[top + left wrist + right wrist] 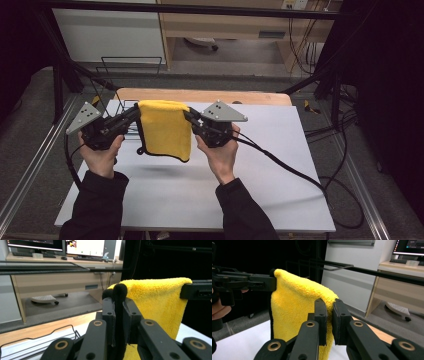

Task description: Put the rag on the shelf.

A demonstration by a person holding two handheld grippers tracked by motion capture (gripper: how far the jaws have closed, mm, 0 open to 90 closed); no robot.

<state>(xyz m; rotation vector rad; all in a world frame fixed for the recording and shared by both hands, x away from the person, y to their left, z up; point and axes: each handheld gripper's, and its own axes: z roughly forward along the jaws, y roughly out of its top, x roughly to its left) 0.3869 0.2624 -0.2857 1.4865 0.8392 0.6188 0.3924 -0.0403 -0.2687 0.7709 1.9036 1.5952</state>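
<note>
A yellow fluffy cloth (pixel 166 129) hangs folded in the air above the white table (pixel 200 190), stretched between both grippers. My left gripper (pixel 137 112) is shut on its upper left corner, and my right gripper (pixel 189 117) is shut on its upper right corner. In the left gripper view the black jaws (pixel 118 302) pinch the cloth (pixel 155 302), with the other gripper (pixel 197 290) at its far corner. In the right gripper view the jaws (pixel 329 305) clamp the cloth (pixel 297 307), and the left gripper (pixel 249 282) holds the far corner.
A wooden strip (pixel 200 96) runs along the table's far edge. A black wire rack (pixel 131 131) lies on the table behind the cloth at the left. Cables (pixel 300 175) trail over the table's right side. A desk with monitors (pixel 62 247) stands beyond.
</note>
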